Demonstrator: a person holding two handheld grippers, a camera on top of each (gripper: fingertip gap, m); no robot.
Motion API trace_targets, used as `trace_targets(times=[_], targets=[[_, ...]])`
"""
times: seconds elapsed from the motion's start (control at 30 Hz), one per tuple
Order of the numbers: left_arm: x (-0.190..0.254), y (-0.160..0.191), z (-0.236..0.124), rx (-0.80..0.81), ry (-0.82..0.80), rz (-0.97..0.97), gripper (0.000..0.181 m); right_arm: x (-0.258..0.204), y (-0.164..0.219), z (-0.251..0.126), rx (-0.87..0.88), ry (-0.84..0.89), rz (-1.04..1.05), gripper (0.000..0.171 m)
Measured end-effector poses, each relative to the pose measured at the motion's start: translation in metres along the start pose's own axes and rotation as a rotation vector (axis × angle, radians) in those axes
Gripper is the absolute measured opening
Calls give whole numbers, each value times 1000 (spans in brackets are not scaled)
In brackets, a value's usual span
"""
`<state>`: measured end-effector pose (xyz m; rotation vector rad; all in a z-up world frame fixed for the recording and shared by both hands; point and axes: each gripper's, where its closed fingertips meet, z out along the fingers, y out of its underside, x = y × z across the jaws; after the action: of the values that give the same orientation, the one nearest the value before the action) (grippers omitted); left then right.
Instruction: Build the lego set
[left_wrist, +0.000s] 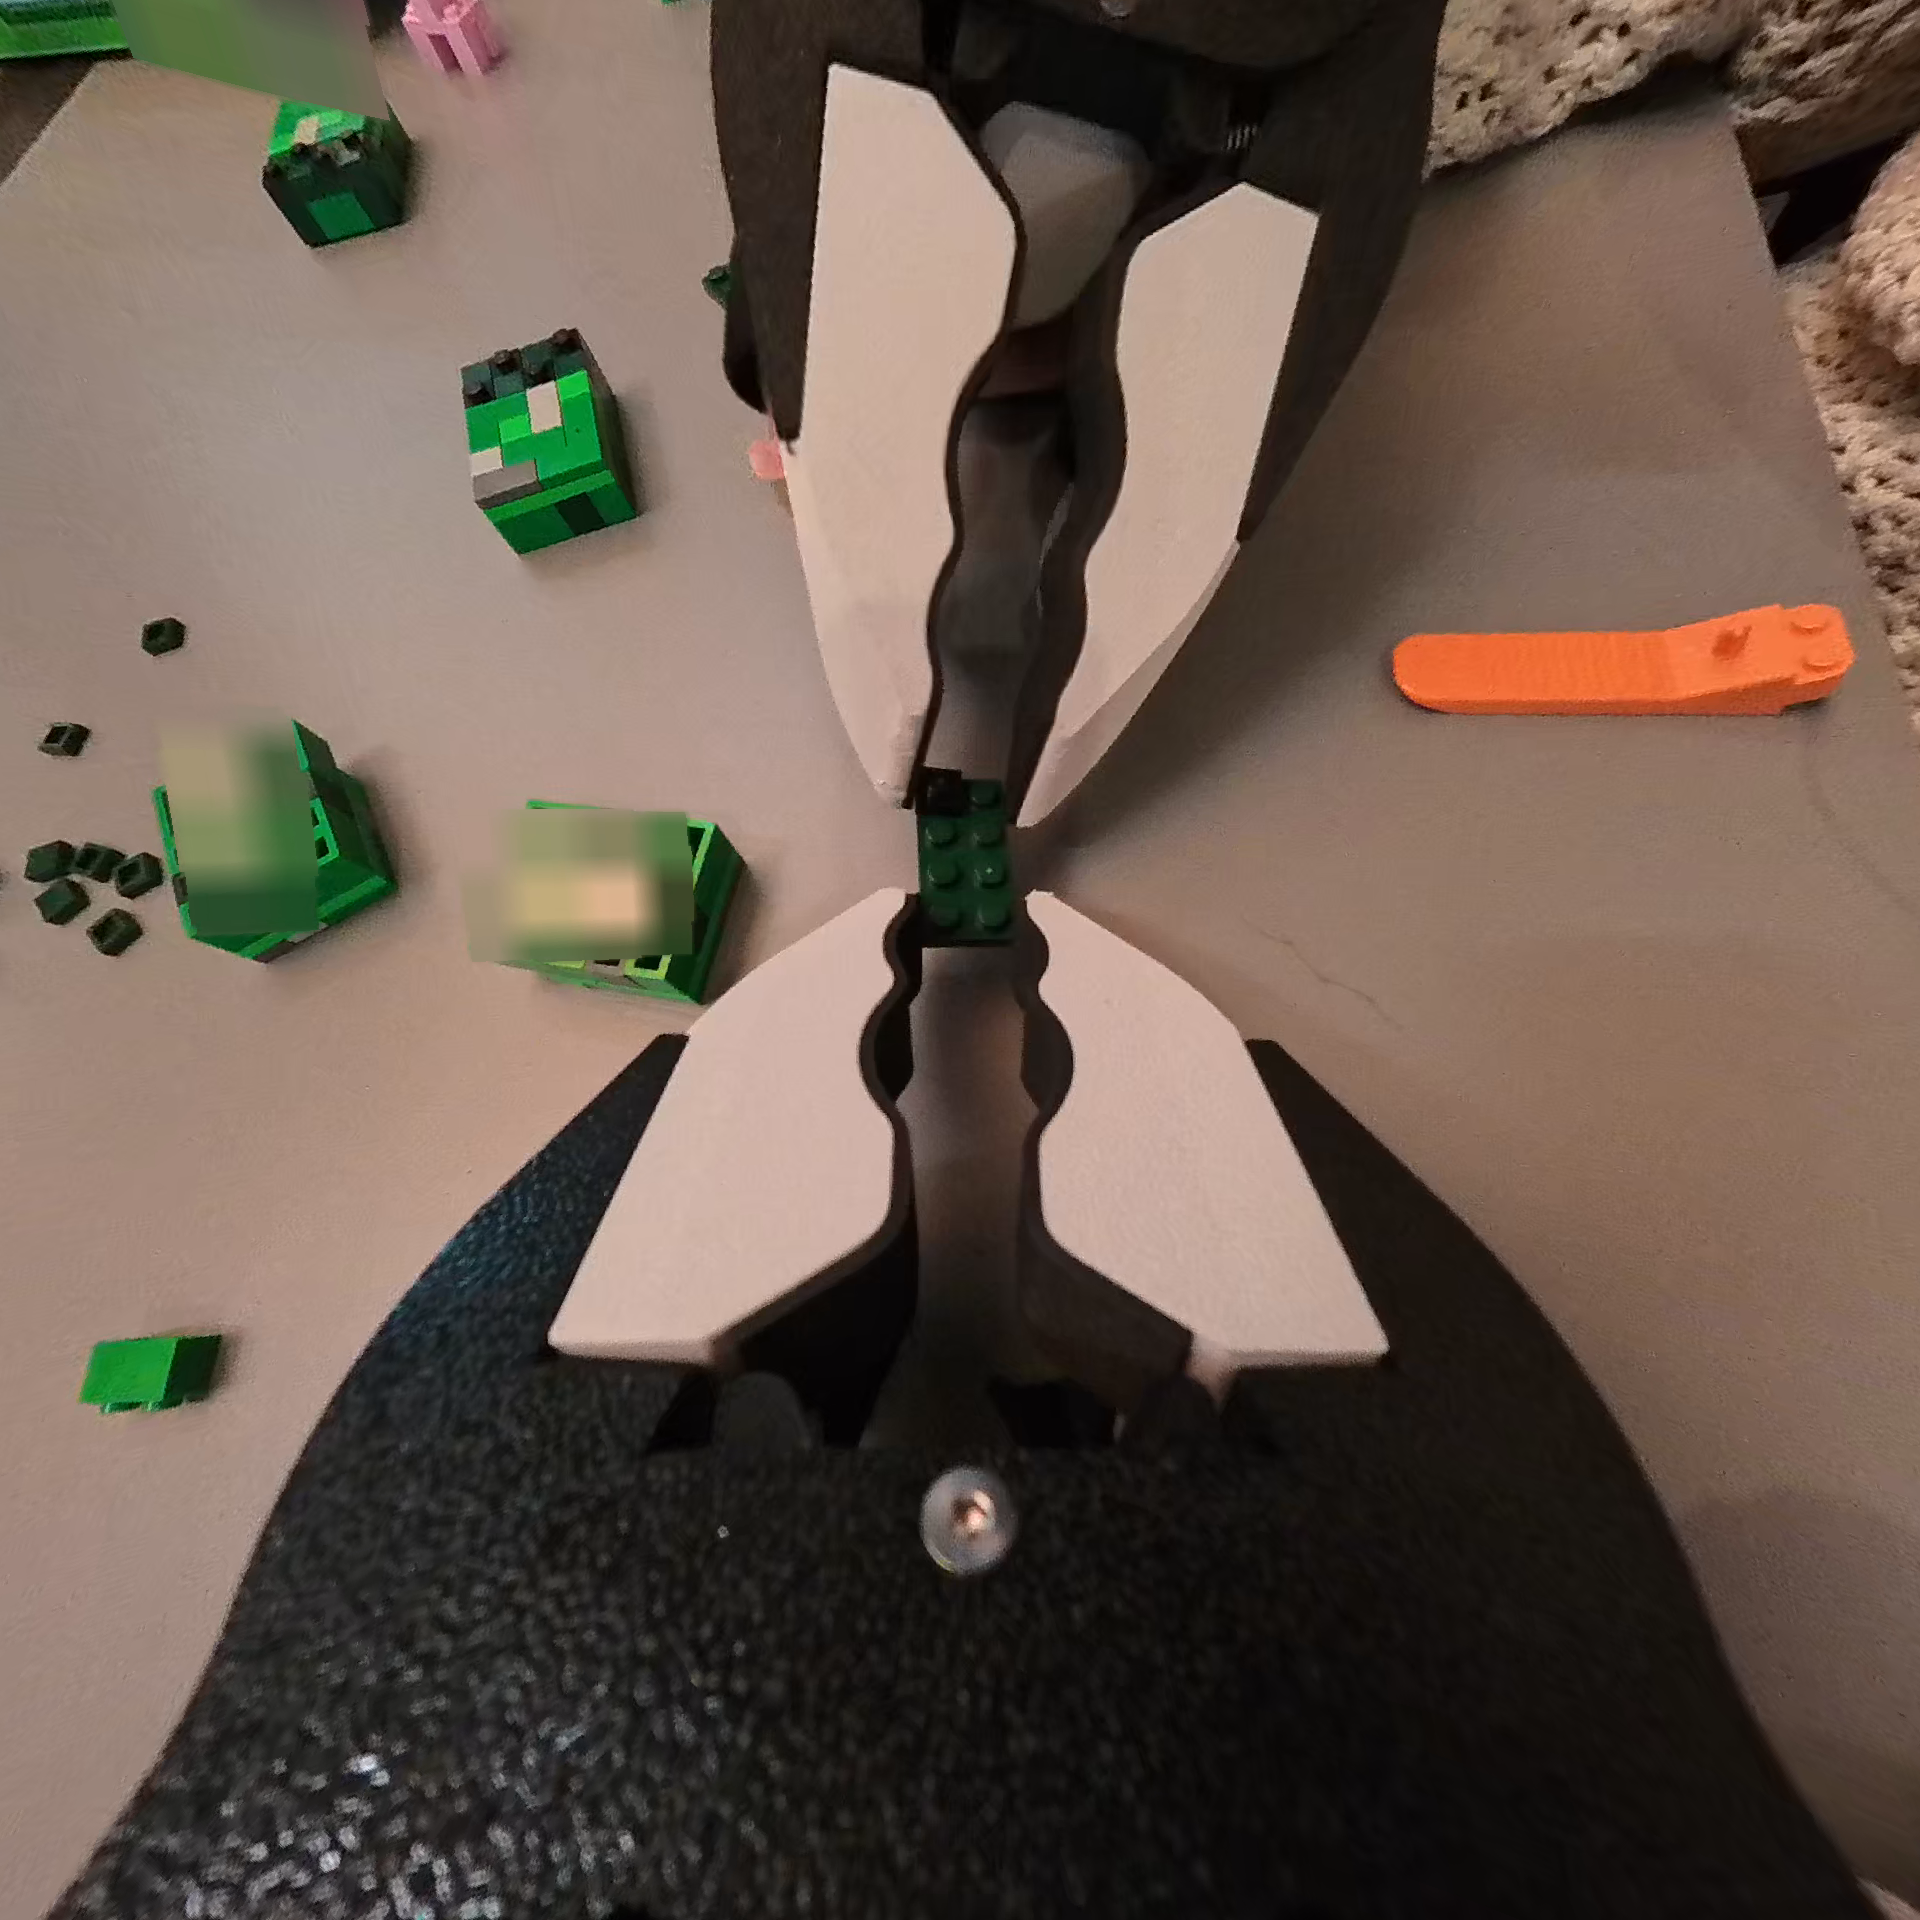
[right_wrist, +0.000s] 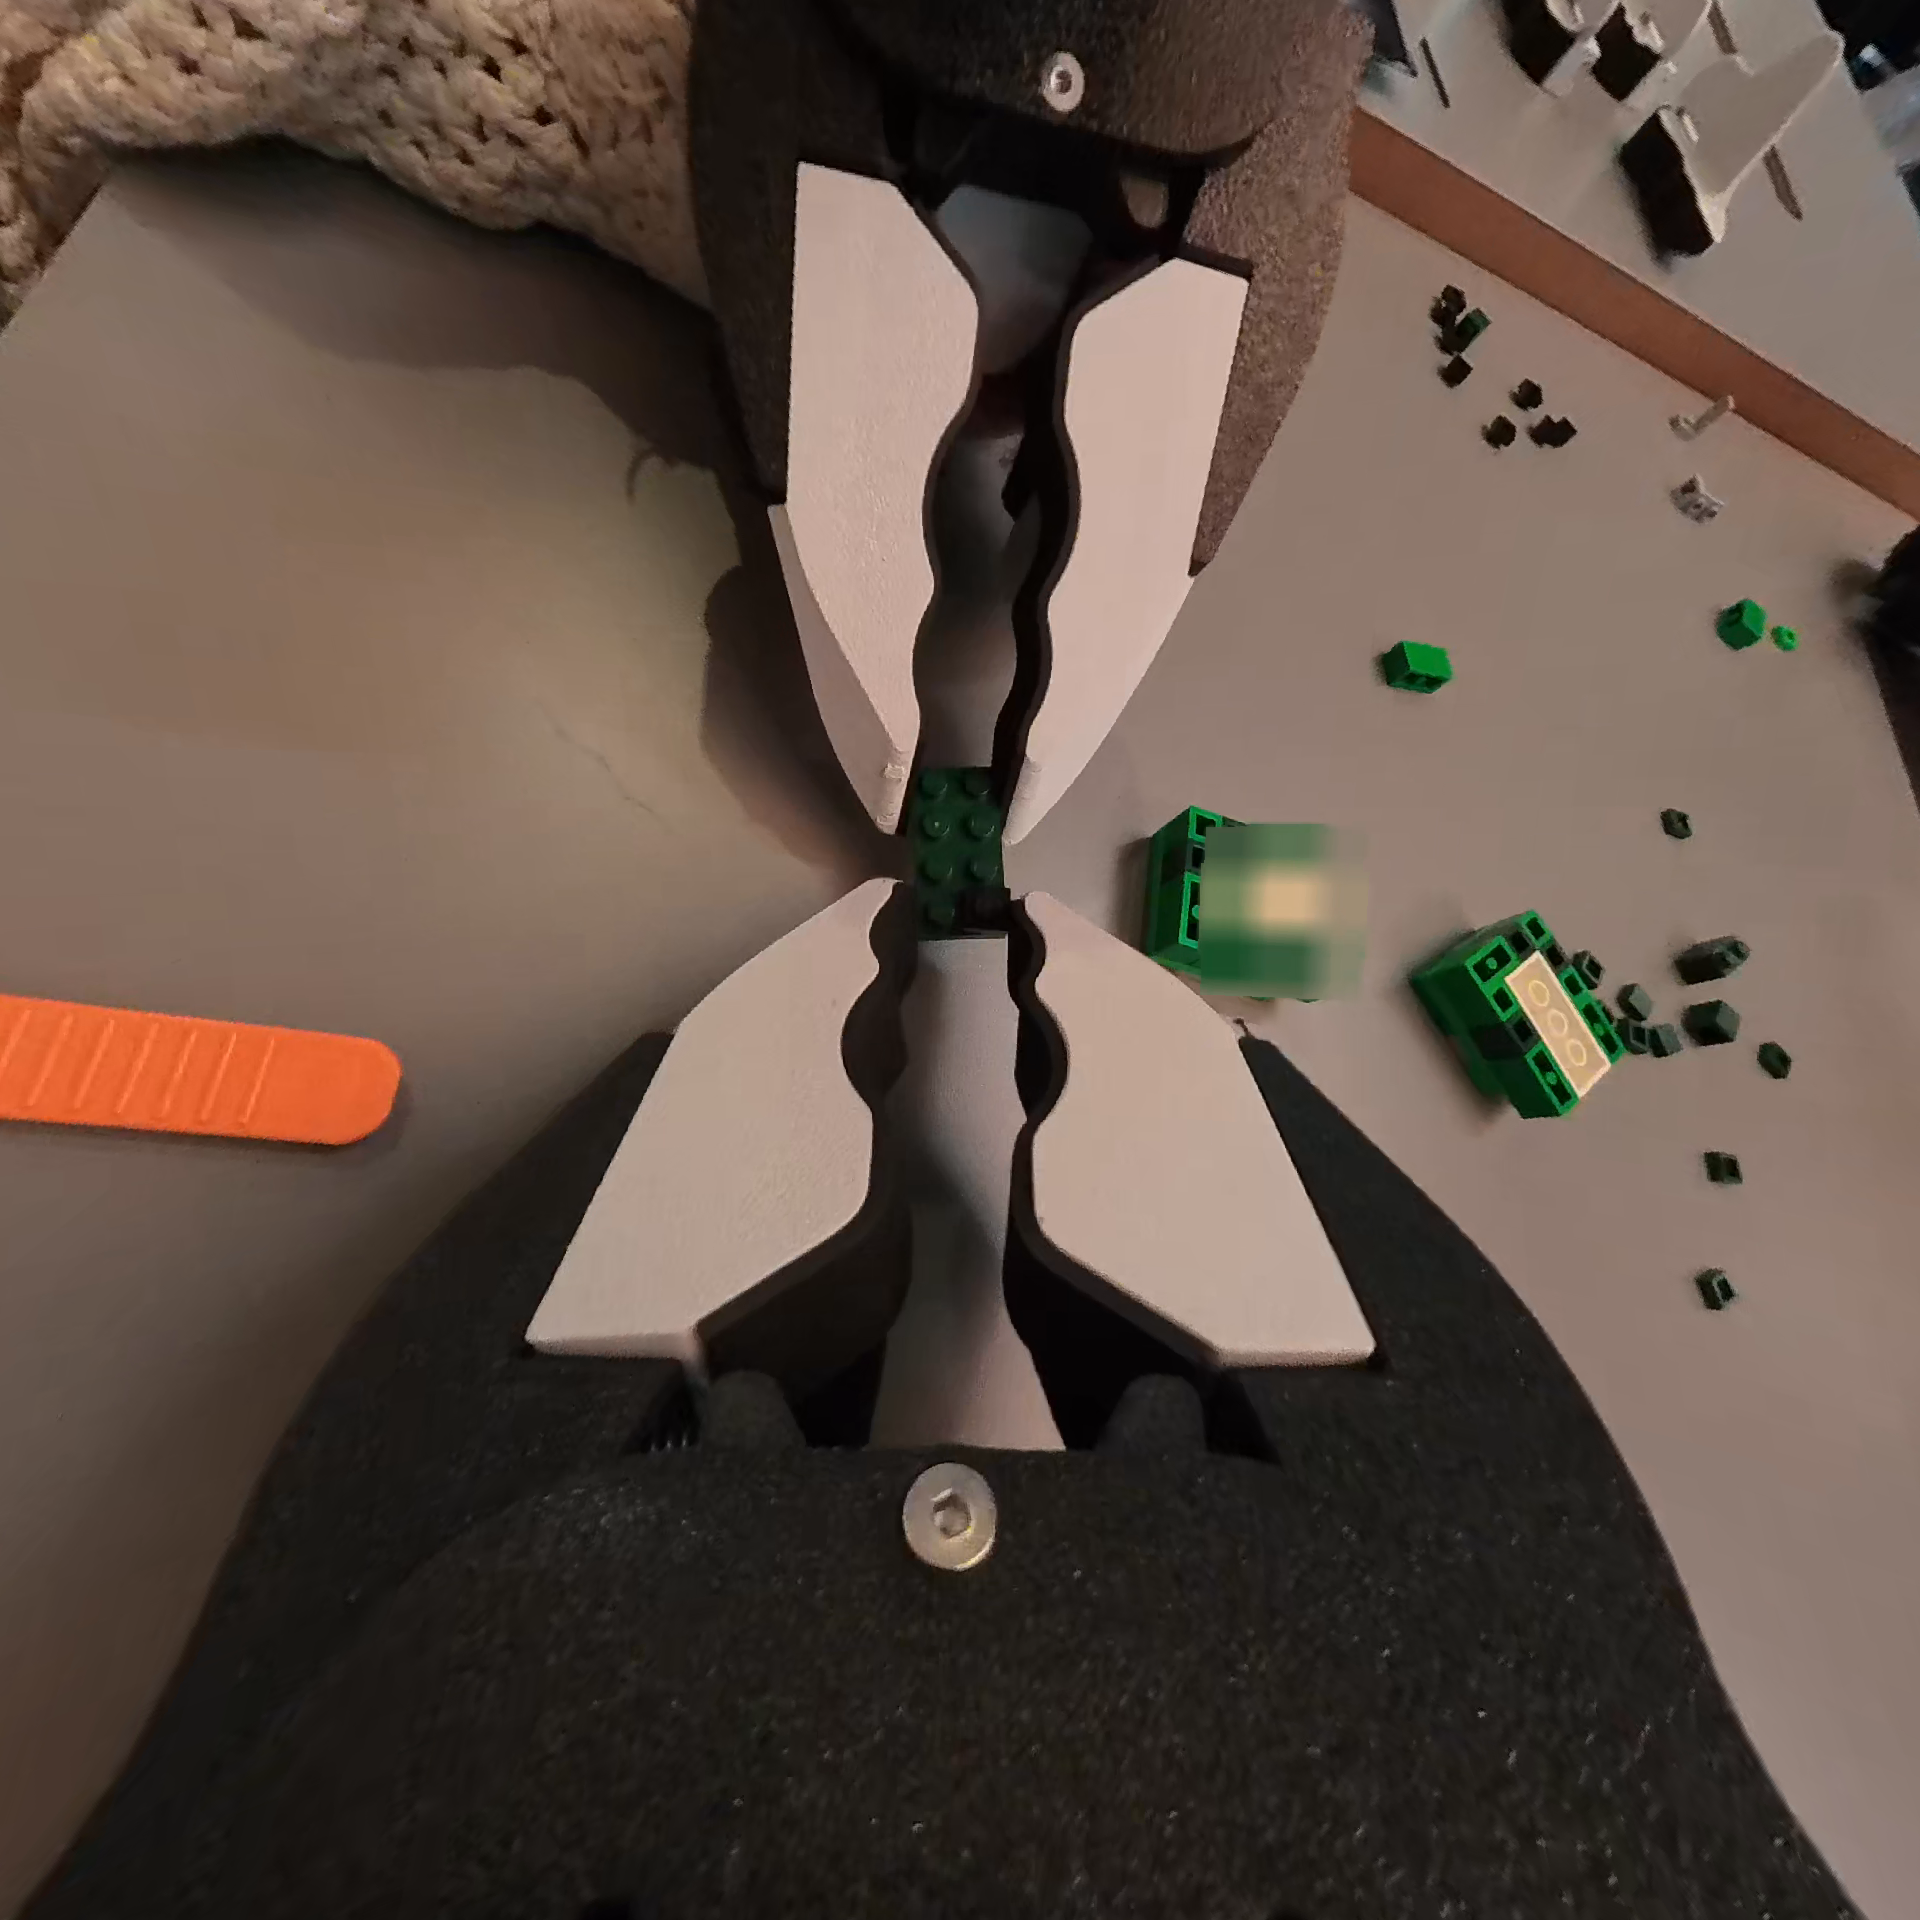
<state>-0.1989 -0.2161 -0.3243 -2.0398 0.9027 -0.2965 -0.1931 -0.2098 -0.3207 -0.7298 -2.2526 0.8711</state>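
Observation:
A dark green two-by-four plate (left_wrist: 966, 868) hangs above the grey table (left_wrist: 1455, 987), held between the two grippers, which face each other tip to tip. My left gripper (left_wrist: 961, 912) is shut on the plate's near end. My right gripper (left_wrist: 961, 802) comes from the far side and is shut on the other end, where a small black piece (left_wrist: 940, 792) sits on the studs. In the right wrist view, the right gripper (right_wrist: 956, 916) clamps the plate (right_wrist: 956, 842) with the black piece (right_wrist: 982, 912) at its tips, and the left gripper (right_wrist: 956, 798) is opposite.
An orange brick separator (left_wrist: 1621, 665) lies right of the grippers. Green cube builds (left_wrist: 545, 442) and loose dark green pieces (left_wrist: 88, 883) are spread on the left. A bright green brick (left_wrist: 151, 1371) lies near left. A knitted blanket (left_wrist: 1870, 416) borders the table's right edge.

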Motion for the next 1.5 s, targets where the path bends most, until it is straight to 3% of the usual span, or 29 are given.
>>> trace_targets(times=[0.43, 0.77, 0.83, 1.03, 1.23, 1.5], targets=[[5, 4, 4, -33, 19, 34, 16, -6, 3, 1, -17, -110, -241, 16], [8, 5, 5, -43, 35, 54, 16, -10, 5, 1, 36, -234, -291, 16], [10, 4, 5, -33, 45, 62, 16, -12, 7, 2, 47, -245, -314, 8], [5, 2, 4, -17, 16, 47, 16, -6, 5, -1, 64, -243, -174, 13], [-7, -7, -4, 65, -42, -17, 16, 3, 5, -4, 99, -173, -25, 43], [-9, -12, -8, 118, -50, -16, 16, 10, -11, -2, 177, -133, 12, 19]])
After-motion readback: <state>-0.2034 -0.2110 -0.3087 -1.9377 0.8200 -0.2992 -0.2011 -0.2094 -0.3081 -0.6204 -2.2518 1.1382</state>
